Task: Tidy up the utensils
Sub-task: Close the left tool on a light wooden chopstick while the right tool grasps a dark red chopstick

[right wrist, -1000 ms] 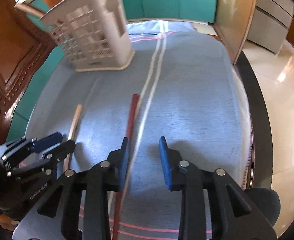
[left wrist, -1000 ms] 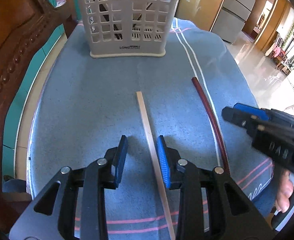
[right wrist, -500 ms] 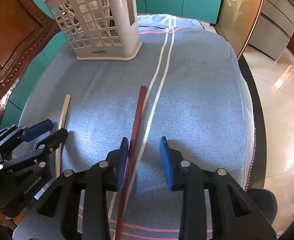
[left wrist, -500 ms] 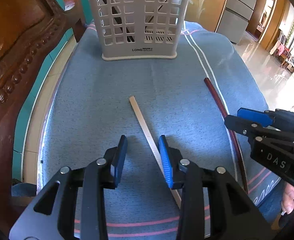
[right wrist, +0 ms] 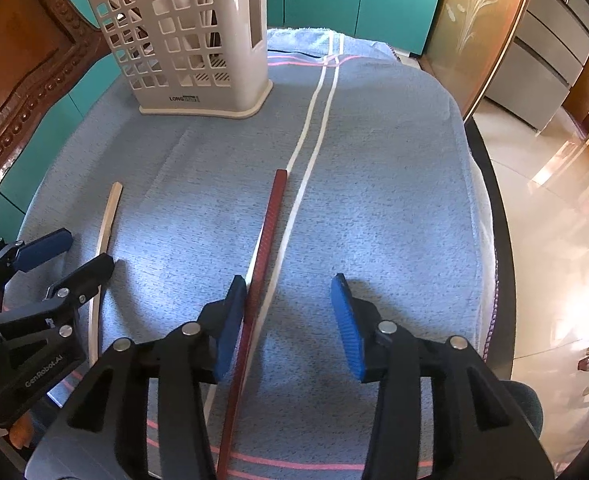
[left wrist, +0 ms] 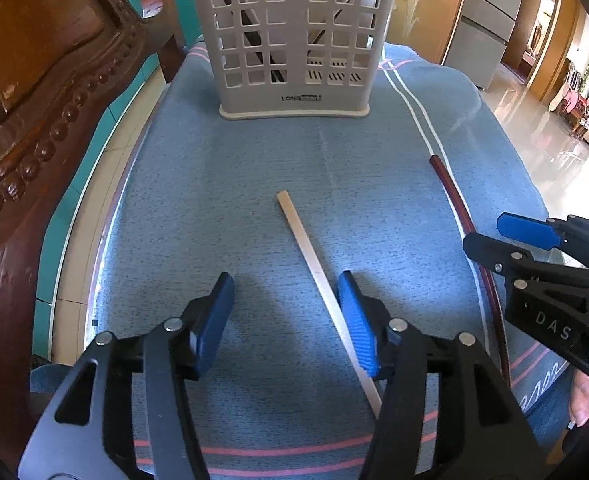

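Both grippers hang low over the near edge of the table [right wrist: 482, 184], which is covered by a blue towel [left wrist: 222, 184]. The left gripper [left wrist: 284, 320] has its jaws spread wide and holds nothing. The right gripper [right wrist: 286, 320] is likewise wide open and empty.

Pale chopstick [left wrist: 314, 264]: it lies flat on the towel, near the middle of the table. Its near end runs in beside the inner face of the left gripper's right-hand finger [left wrist: 356, 328]; whether it touches the pad cannot be told. Its long axis runs from the near edge toward the far edge, the far tip leaning to the left side.

Dark red chopstick [right wrist: 262, 256]: it lies flat toward the right side of the table, alongside the towel's twin white stripes [right wrist: 314, 120]. It sits just beside the right gripper's left-hand finger [right wrist: 228, 328], well off centre in the gap. Its long axis also runs near to far, the far end pointing roughly at the table's far edge.

Handling, as a judgement: both sticks appear light, thin and stiff. The red one looks glossy and may slip or roll between the pads; the pale one looks matt. The soft towel should give a little under the fingertips. Take each stick near its near third, centred between the fingers, so the free length can be tipped upright.

The perforated holder [left wrist: 294, 36] stands upright at the far edge, left of the stripes; its open top is out of view.
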